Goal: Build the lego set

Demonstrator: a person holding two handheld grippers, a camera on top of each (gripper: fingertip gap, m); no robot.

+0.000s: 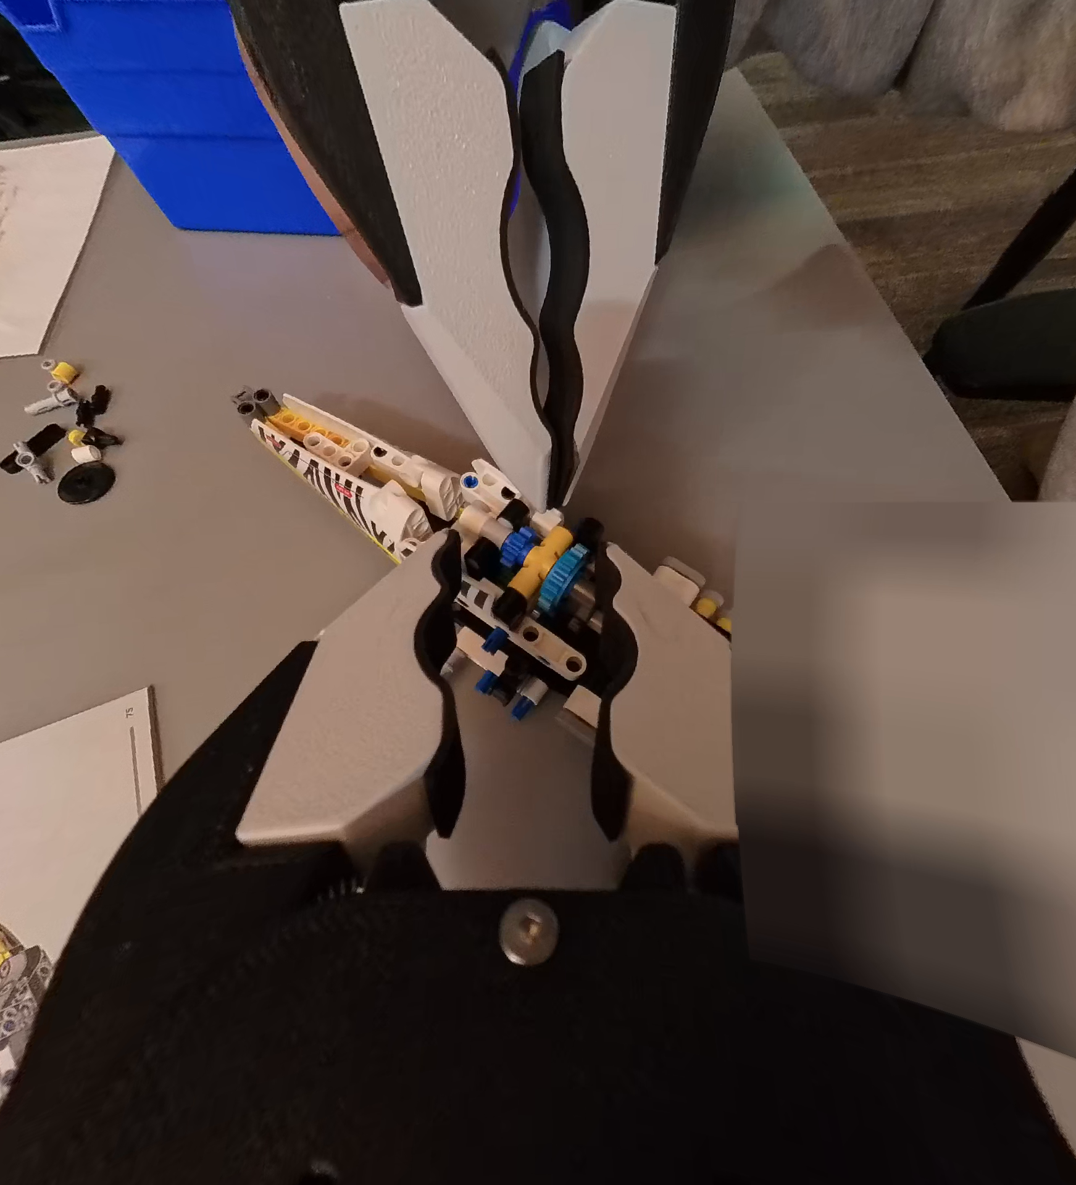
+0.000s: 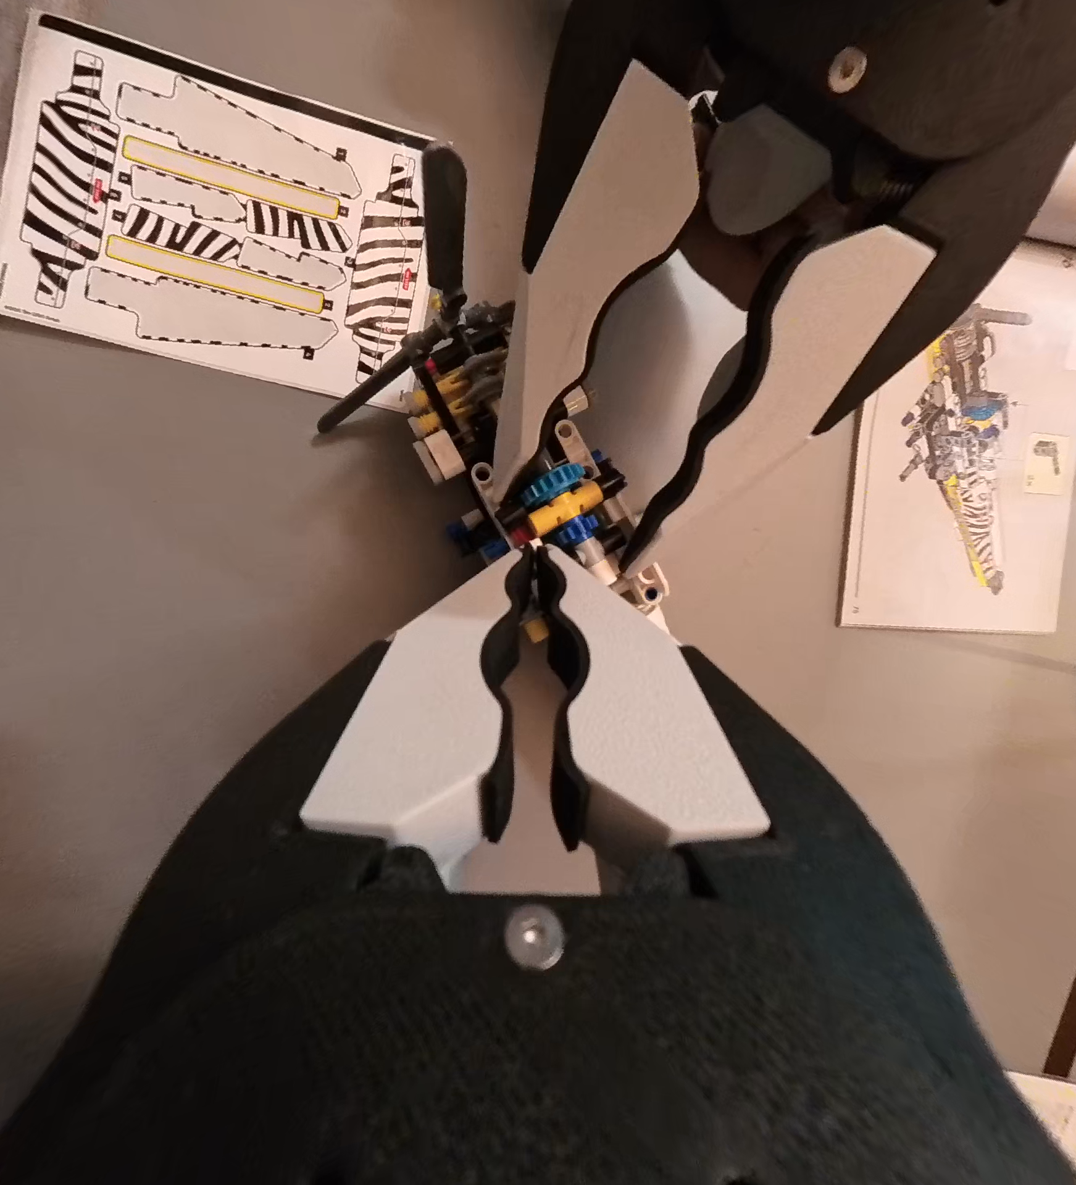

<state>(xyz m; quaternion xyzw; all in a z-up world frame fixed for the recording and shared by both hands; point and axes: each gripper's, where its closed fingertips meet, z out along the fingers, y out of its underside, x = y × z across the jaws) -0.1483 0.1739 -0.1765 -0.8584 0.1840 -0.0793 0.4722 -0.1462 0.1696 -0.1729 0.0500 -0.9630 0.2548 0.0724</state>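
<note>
A partly built lego model (image 1: 541,577) with a zebra-striped white and yellow nose, blue gears and a yellow connector lies on the grey table (image 1: 201,577). My left gripper (image 1: 525,545) is shut on the model's gear section, one finger on each side. In the right wrist view the left gripper (image 2: 567,526) comes in from the top around the same model (image 2: 561,506). My right gripper (image 2: 532,561) is shut, its tips pinching a small white piece (image 2: 534,544) against the gear section. It enters the left wrist view from above (image 1: 554,503).
Several small loose parts (image 1: 67,436) lie at the left. A blue bin (image 1: 189,128) stands at the back. The open instruction booklet (image 2: 952,462) and a zebra sticker sheet (image 2: 201,211) lie flat on the table. The table edge (image 1: 875,288) runs along the right. The grippers are tip to tip, or close to it.
</note>
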